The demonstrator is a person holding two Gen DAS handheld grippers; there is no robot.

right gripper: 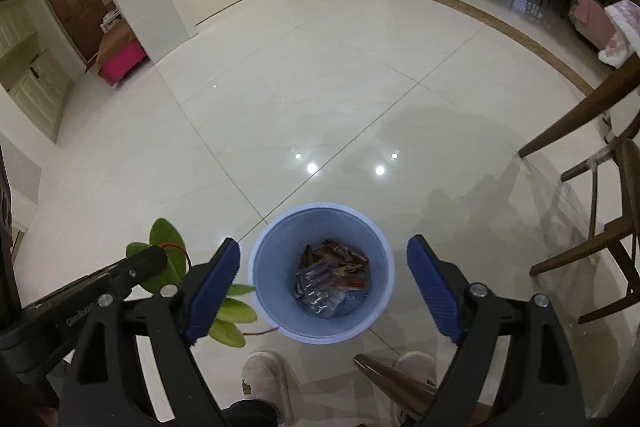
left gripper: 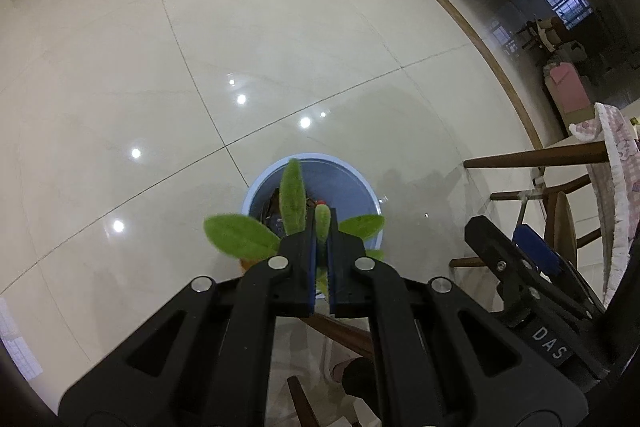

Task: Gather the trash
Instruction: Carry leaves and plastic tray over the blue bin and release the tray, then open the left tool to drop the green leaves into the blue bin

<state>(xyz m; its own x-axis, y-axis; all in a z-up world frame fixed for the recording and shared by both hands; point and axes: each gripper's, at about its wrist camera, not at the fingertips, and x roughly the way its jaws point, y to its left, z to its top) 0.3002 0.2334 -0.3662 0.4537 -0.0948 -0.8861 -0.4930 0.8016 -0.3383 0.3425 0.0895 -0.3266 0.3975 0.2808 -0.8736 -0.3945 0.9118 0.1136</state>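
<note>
Floor [right gripper: 280, 87] of glossy pale tiles fills the room, wooden chairs [right gripper: 592, 155] at the right. Fuzzy green leaves on a stem [left gripper: 294, 195] sit clamped in the left hand-held gripper [left gripper: 322, 227], above the blue bin [right gripper: 320, 273] holding wrappers [right gripper: 332, 277]. Right hand-held gripper [right gripper: 324, 281] hangs spread apart over the bin.

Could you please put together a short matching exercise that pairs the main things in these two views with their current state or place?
Things:
1. left gripper
2. right gripper
3. blue bin
4. slippers

States or places:
A. holds wrappers at its bottom
B. open, with nothing between its fingers
C. on the floor, nearer the camera than the bin
D. shut on the green leafy sprig

Pairs: 1-D, 2-B, 3-A, 4-C
</note>
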